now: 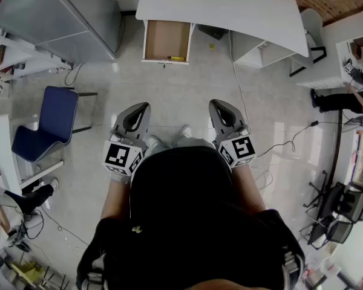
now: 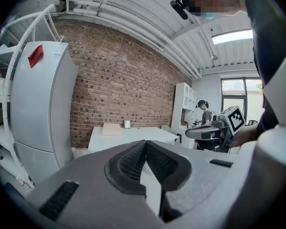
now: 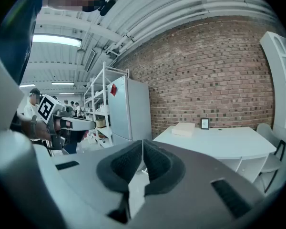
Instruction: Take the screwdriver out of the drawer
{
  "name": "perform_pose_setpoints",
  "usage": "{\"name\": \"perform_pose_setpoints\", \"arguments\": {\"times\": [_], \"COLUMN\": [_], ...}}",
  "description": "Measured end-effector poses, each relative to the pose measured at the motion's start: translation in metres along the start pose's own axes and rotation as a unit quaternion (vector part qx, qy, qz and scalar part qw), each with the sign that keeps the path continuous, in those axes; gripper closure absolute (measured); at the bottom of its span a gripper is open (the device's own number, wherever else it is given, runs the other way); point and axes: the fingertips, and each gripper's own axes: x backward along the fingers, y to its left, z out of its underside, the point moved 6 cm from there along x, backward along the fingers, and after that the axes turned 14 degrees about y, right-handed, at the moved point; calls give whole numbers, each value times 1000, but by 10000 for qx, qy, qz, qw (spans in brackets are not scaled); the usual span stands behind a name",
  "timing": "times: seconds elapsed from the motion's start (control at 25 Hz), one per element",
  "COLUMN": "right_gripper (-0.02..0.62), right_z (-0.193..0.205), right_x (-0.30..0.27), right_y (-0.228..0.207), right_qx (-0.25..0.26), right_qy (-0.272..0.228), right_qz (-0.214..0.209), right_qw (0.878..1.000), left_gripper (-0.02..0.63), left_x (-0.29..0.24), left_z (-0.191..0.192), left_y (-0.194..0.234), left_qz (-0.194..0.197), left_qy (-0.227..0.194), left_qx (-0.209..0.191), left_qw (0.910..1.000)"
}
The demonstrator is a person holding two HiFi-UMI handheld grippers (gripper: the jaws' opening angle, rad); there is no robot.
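Grey matte moulded plastic: both claws, held side by side in front of the person, pointing toward the drawer.
Left claw [image 2: 145,144]: dark ribbed pads [image 2: 131,163] meet at the tips; pressed together, nothing between them.
Right claw [image 3: 143,144]: same state, ribbed pads touching at the tips, empty.
Each carries a white marker cube [image 1: 122,156] with black squares at its rear.
Floor [image 1: 187,95]: pale glossy tiles.
Blue chair [image 1: 48,122], curved shell, stands off to the left.
Further on, drawer [image 1: 163,41] stands pulled open below the tabletop edge: shallow rectangular tray, white walls, tan bottom.
Screwdriver [image 1: 177,58] lies flat inside, at the front right corner against the front wall. It is yellow and slim. Long axis runs along the drawer front, left to right in the head view. Which end is the tip: too small to tell. It is well apart from both claws.
Tabletop [image 1: 230,8]: white, smooth, rounded corner, with a flat pale box [image 2: 112,129] on it.
Behind: red-brown brick wall [image 2: 119,89], coursed and rough; grey fridge [image 2: 38,109] at left
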Motion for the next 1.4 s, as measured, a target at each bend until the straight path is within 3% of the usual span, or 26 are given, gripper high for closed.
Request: {"name": "perform_pose_setpoints", "arguments": {"times": [0.8, 1.12, 1.4], "right_gripper": [575, 574, 574], "right_z": [12, -3, -37], "right_x": [-6, -58, -132], "right_y": [-88, -105, -111], "right_qx": [-124, -111, -2], "right_qy": [-12, 232, 536], "right_qz": [-426, -506, -470], "right_qw": [9990, 9984, 9975], "left_gripper": [601, 602, 602], "left_x": [-63, -91, -119], "left_z": [-20, -27, -42], "left_y": [-36, 5, 83], "left_qz": [-427, -429, -303], "left_qy": [385, 484, 530], "left_qx": [-14, 188, 346], "left_qw": [9983, 9977, 9975]}}
